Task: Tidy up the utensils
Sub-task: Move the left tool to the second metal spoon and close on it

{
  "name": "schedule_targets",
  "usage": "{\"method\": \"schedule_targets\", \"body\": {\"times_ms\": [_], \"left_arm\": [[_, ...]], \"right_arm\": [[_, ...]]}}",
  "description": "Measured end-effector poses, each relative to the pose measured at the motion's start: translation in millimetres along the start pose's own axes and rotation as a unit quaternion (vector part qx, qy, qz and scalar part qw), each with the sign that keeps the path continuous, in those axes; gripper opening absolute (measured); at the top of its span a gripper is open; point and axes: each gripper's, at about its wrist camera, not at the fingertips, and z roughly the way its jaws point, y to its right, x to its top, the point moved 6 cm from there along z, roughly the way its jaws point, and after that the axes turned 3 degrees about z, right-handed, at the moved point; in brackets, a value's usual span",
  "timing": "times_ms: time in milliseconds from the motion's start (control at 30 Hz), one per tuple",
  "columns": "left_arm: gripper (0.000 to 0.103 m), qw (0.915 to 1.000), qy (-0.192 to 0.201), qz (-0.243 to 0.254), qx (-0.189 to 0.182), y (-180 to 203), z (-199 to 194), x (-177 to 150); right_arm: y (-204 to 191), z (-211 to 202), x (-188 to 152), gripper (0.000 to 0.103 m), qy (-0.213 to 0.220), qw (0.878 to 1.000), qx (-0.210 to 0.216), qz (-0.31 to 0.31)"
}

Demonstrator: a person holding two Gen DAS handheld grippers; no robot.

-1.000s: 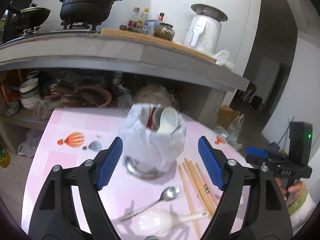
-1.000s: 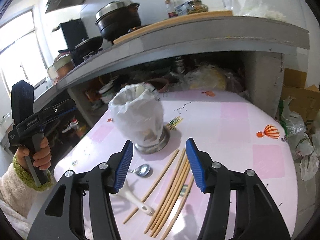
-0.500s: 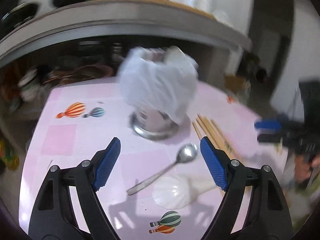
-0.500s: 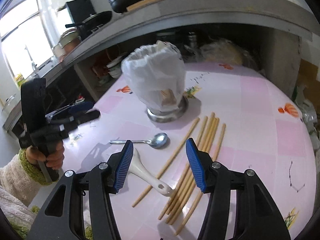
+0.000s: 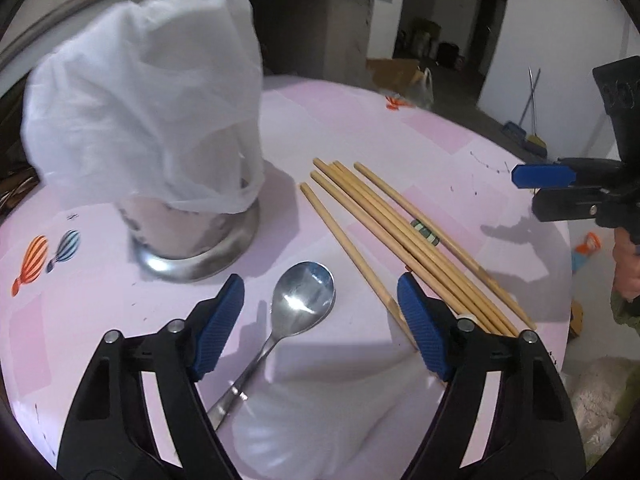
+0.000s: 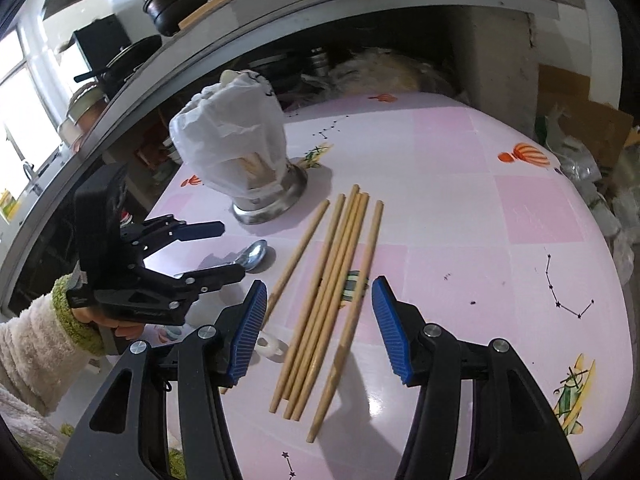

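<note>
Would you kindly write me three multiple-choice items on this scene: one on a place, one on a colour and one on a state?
1. Where does the spoon lie? A) beside the chopsticks B) in a claw's grip C) across the chopsticks
2. What colour are the claw pads? A) red B) blue C) green
3. The right claw is: A) shut on a chopstick B) shut on the spoon C) open, empty

Key: 1 A, it lies flat next to them, apart; 2 B, both views show blue; 3 C, its pads stand apart, touching nothing.
</note>
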Motion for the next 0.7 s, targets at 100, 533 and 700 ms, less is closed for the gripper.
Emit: {"method": "schedule_targets", "body": {"times_ms": [100, 533, 700], "left_arm": [[0.063, 0.9998, -0.019, 0.004, 0.000, -2, 13, 0], [0.043, 0.9974, -0.060, 0.026, 0.029, -2, 43, 0], [0.036, 0.9972, -0.060, 0.026, 0.036, -4, 43, 0]], "right_arm": [[4, 2, 0, 0.054, -0.001, 1.000, 0.002, 0.005], [18, 9, -3, 0.054, -0.001, 0.999, 0.019, 0.028], [22, 9, -1, 0.054, 0.000, 0.999, 0.022, 0.035]]}}
